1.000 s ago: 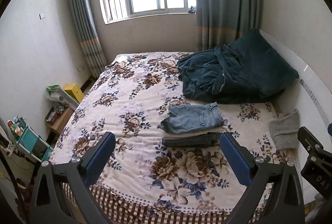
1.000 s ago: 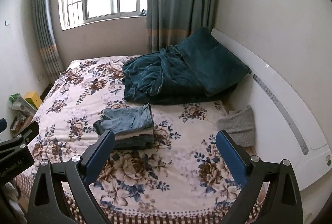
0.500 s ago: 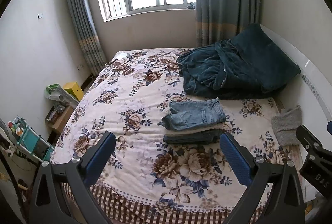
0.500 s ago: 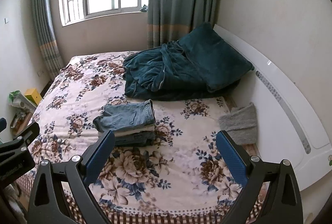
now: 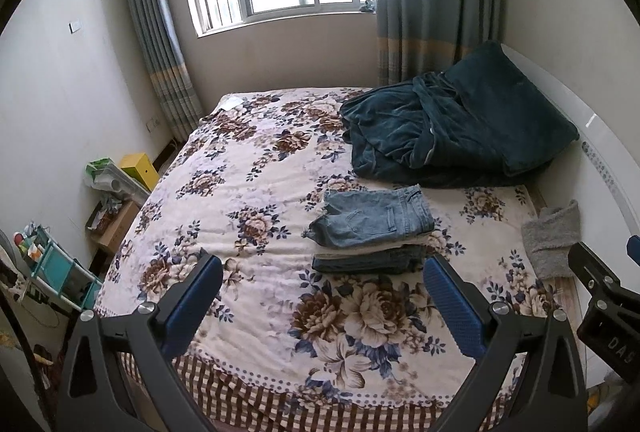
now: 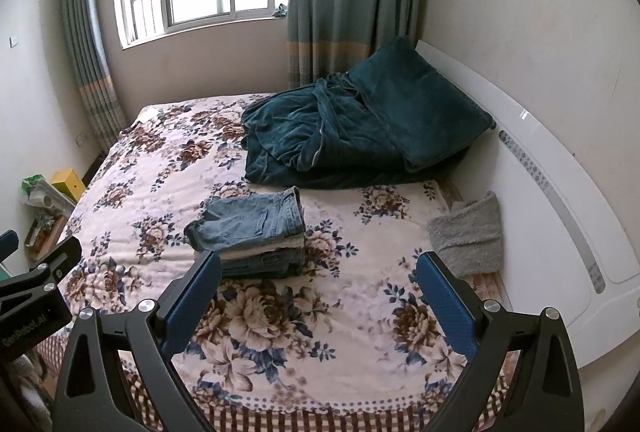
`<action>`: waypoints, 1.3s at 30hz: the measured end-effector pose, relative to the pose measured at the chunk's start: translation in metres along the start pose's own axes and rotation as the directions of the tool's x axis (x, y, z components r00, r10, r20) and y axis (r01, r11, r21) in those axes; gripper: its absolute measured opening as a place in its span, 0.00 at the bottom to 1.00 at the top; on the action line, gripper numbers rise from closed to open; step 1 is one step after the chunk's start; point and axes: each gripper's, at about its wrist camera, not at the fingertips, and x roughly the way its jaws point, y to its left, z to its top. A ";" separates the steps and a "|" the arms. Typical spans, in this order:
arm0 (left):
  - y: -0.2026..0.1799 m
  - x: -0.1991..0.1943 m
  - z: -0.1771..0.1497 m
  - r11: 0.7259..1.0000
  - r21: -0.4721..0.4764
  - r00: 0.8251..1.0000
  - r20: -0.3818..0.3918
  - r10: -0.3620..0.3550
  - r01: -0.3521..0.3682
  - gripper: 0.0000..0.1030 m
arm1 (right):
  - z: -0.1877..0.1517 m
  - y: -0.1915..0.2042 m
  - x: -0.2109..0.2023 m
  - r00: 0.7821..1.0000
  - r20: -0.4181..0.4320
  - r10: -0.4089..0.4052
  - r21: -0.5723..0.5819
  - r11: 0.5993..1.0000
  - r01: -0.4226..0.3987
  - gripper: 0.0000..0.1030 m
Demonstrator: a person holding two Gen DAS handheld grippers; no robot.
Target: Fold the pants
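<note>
A stack of folded pants [image 5: 372, 232] lies on the floral bedspread [image 5: 256, 192], light blue jeans on top, a pale pair and a darker pair under it. It also shows in the right wrist view [image 6: 250, 232]. My left gripper [image 5: 322, 302] is open and empty, held back above the foot of the bed, short of the stack. My right gripper [image 6: 318, 296] is open and empty too, to the right of the left one, with the stack just beyond its left finger.
A dark teal blanket and pillow [image 5: 452, 128] lie at the head of the bed by the white headboard [image 6: 560, 216]. A grey towel [image 6: 468, 236] sits at the bed's right edge. Boxes and a small shelf [image 5: 52, 264] stand on the floor at left.
Both grippers have drawn back and risen a little; the stack sits slightly higher and farther in both views. The pants have not moved.
</note>
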 end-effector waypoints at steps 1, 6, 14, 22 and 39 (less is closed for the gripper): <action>-0.001 0.001 0.000 1.000 -0.002 1.000 -0.001 -0.002 0.002 1.00 | -0.001 0.000 0.000 1.000 0.000 0.003 0.000 1.000 -0.003 0.97; -0.004 0.004 0.002 1.000 -0.004 1.000 -0.014 -0.024 0.024 1.00 | -0.003 0.001 -0.002 1.000 0.008 0.006 -0.002 1.000 -0.006 0.97; -0.005 0.003 0.001 1.000 -0.004 0.999 -0.018 -0.031 0.031 1.00 | -0.003 0.002 -0.003 1.000 0.006 0.010 -0.005 1.000 -0.010 0.97; -0.006 0.001 0.002 1.000 -0.002 0.999 -0.010 -0.030 0.030 1.00 | 0.003 0.003 0.000 1.000 0.005 0.015 -0.004 1.000 -0.015 0.97; -0.007 0.002 0.005 0.999 -0.001 0.999 -0.013 -0.034 0.034 1.00 | 0.003 0.003 -0.003 1.000 0.007 0.019 -0.003 1.000 -0.019 0.97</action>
